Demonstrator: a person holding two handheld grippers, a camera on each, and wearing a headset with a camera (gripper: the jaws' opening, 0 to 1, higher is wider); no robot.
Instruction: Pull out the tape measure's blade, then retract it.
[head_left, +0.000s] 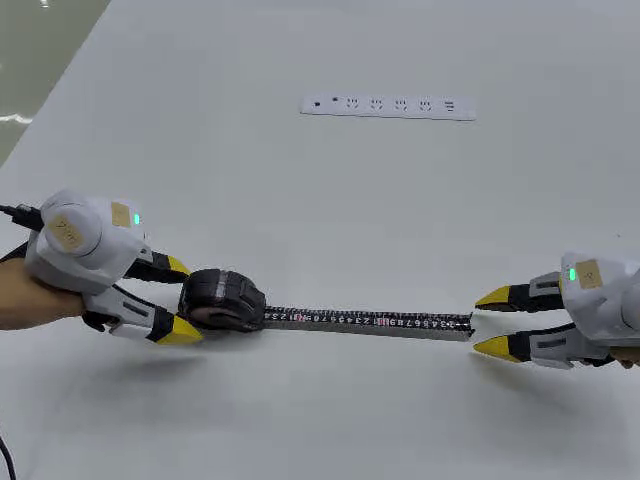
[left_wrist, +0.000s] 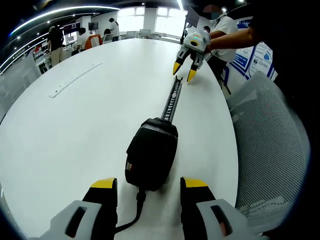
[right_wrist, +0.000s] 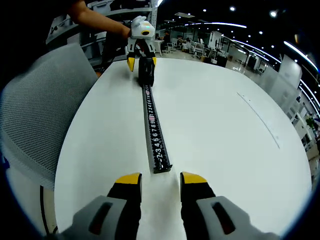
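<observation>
White tabletop (head_left: 330, 200) carries everything I am working with. Closest to me, along its near edge, the tape measure (head_left: 222, 298) sits toward the left end. Its case is black, and its blade (head_left: 370, 321) is drawn out flat on the surface toward the right, numbers facing up.

My left gripper (head_left: 184, 299) is at the back of the case, with its jaws spread wide to either side. In the left gripper view a sliver of tabletop shows between each yellow tip and the case, so the jaws flank it without clamping. A black cord (left_wrist: 136, 212) trails from the case back between those jaws.

At the other end, my right gripper (head_left: 488, 322) has its jaws parted less widely and holds nothing. The blade's end hook (head_left: 468, 325) lies on the tabletop just ahead of the tips, in line with the gap and apart from both.

A grey mesh chair (left_wrist: 270, 130) stands beside the near edge of the tabletop.

Farther off, toward the far edge, a white power strip (head_left: 388, 106) lies roughly parallel to the blade and well apart from it.
</observation>
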